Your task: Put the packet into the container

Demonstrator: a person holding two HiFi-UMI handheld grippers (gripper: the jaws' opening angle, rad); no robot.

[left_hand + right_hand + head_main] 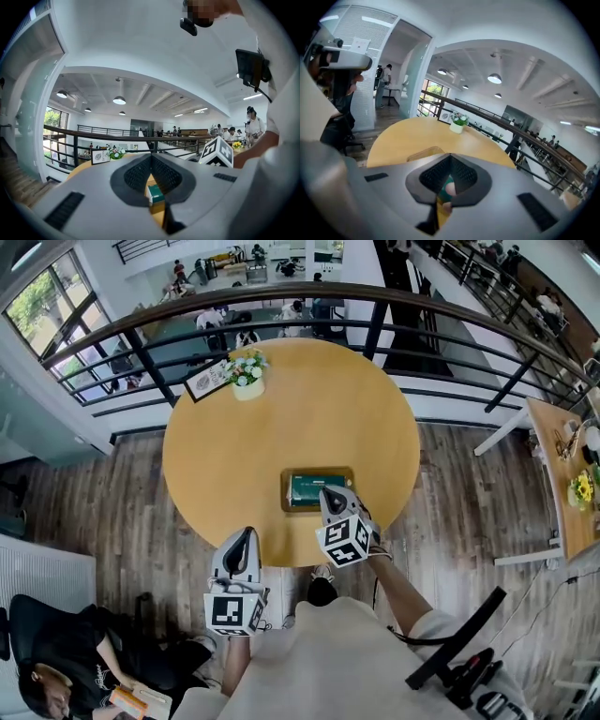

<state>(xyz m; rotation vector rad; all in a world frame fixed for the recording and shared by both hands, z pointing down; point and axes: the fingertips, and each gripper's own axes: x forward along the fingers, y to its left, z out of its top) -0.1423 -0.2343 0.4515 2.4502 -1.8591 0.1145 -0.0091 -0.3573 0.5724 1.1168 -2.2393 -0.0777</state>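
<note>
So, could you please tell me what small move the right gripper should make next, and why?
Probably draw the right gripper up and back, away from the container. The green packet already appears to lie flat inside it. The tongs are shut at its near right edge, though I cannot tell whether they pinch the packet.

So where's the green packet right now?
In the head view, the green packet lies in the wooden container by the table's near edge, under the right tool's tip.
</note>
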